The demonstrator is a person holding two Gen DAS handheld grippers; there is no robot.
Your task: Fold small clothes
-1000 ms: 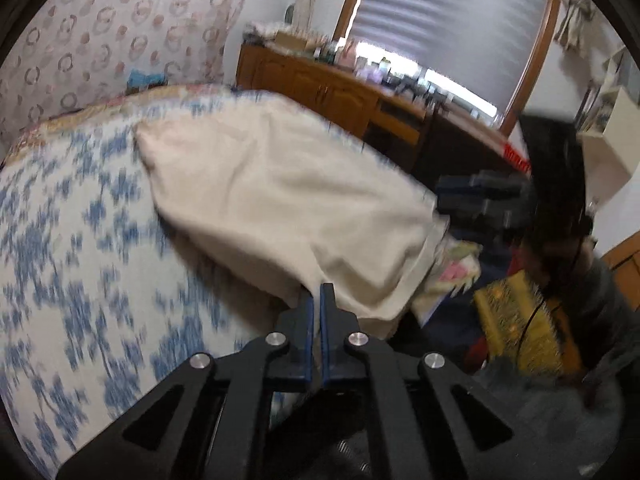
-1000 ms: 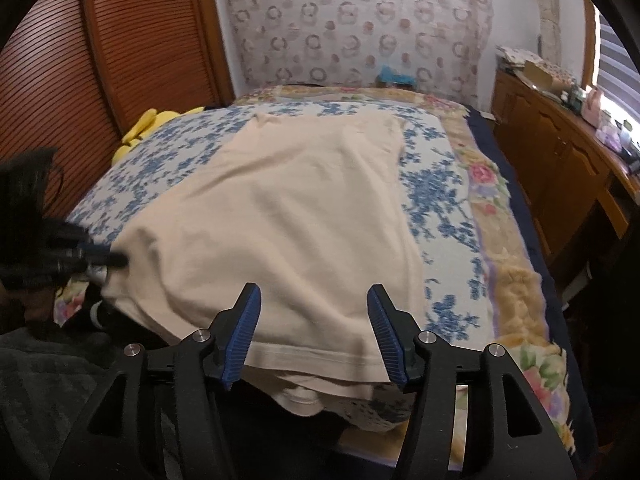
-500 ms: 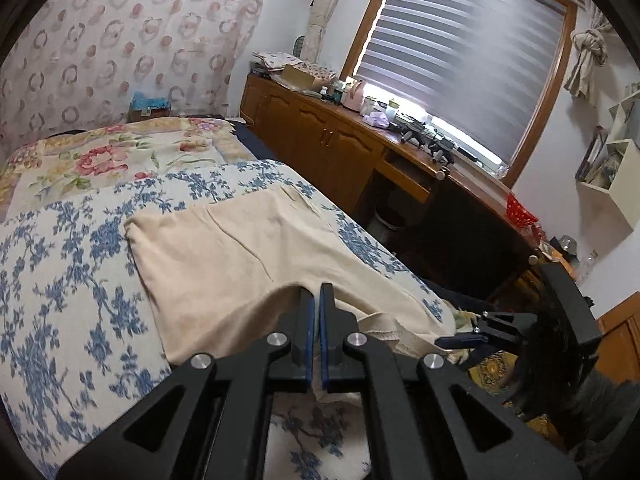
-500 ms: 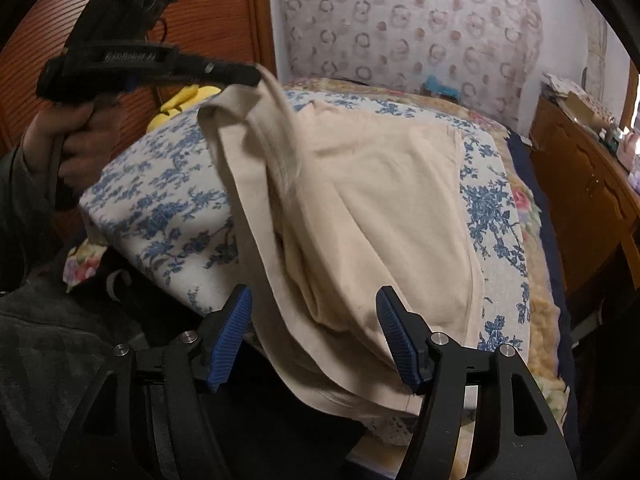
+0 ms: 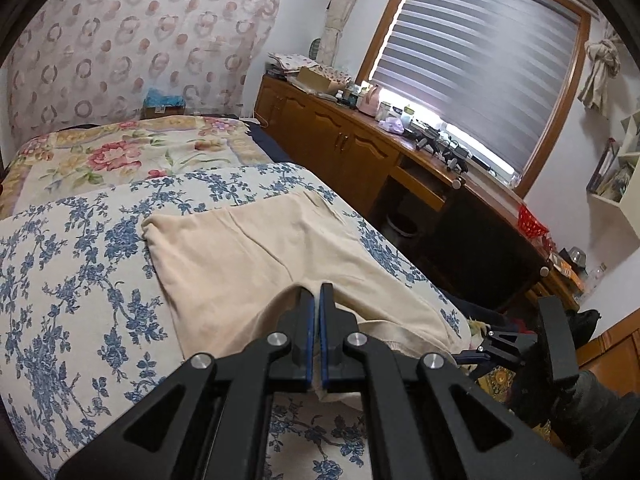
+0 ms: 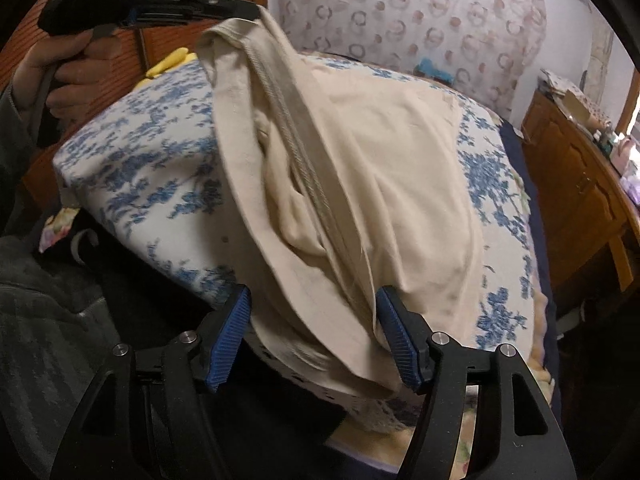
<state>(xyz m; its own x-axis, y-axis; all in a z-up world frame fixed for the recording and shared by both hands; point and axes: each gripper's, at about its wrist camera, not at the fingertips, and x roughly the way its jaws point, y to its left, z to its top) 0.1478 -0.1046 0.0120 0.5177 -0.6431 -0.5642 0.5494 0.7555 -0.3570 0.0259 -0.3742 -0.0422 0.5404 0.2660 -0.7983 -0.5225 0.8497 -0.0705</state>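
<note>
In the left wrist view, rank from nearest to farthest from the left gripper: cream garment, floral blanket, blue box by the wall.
1. cream garment, pinched in the left gripper.
2. floral blanket, beyond the garment, up the bed.
3. blue box, against the far wall.

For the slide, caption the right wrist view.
Left gripper lifts a corner of the cream garment off the floral bedspread; open right gripper straddles its hem.

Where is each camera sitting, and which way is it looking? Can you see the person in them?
Left wrist view: sits on the left gripper, jaws shut on the cream garment; looks across the bed toward the window; no body part clearly shows.
Right wrist view: sits on the right gripper, jaws open around the garment's edge; looks up the bed toward the patterned wall; a hand holding the left gripper shows.
Both views share the garment, the bed, and each other's gripper.
</note>
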